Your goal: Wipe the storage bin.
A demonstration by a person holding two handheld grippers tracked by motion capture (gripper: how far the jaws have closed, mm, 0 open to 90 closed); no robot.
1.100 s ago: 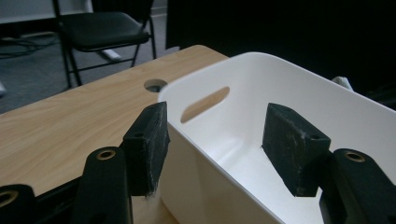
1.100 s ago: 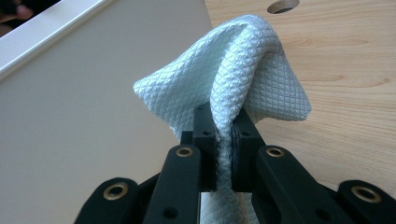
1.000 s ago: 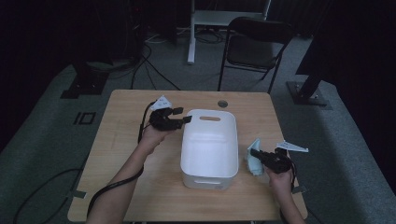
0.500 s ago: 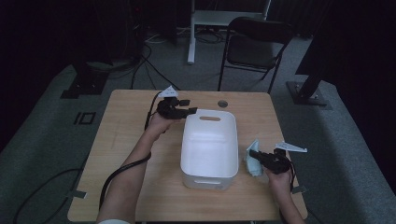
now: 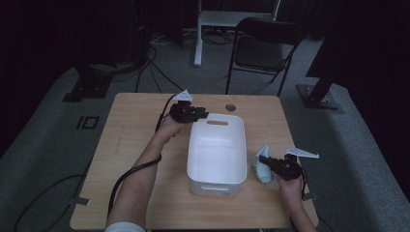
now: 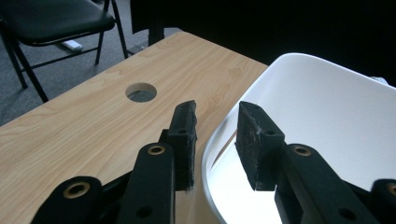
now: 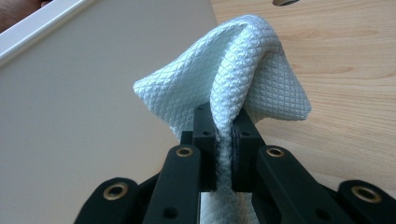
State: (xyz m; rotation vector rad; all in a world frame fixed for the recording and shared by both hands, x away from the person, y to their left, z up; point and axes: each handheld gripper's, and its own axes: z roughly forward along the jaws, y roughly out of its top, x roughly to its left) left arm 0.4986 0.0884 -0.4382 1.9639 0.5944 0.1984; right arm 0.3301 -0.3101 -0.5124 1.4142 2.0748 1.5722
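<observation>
A white plastic tub [image 5: 216,145] stands upside-up in the middle of the wooden table [image 5: 130,130]. My left gripper [image 5: 200,115] is at its far left corner. In the left gripper view the jaws [image 6: 215,112] straddle the tub's rim [image 6: 211,140], one pad outside and one inside; they have just been closing, and a small gap still shows on each side. My right gripper [image 5: 265,162] rests right of the tub, shut on a pale blue quilted cloth [image 5: 261,170]. The cloth [image 7: 233,60] bunches up above the pinched pads [image 7: 224,116], beside the tub's wall [image 7: 70,116].
A round cable hole [image 5: 230,107] lies in the table just behind the tub, also visible as a hole [image 6: 141,92] past the left jaws. A black folding chair [image 5: 266,43] and a white stand base [image 5: 232,19] are behind the table. Cables run over the floor at left.
The left hand has moved away from the person and rightward to the tub's far left corner, and its jaws have narrowed around the rim. The right hand and the cloth have stayed put.
</observation>
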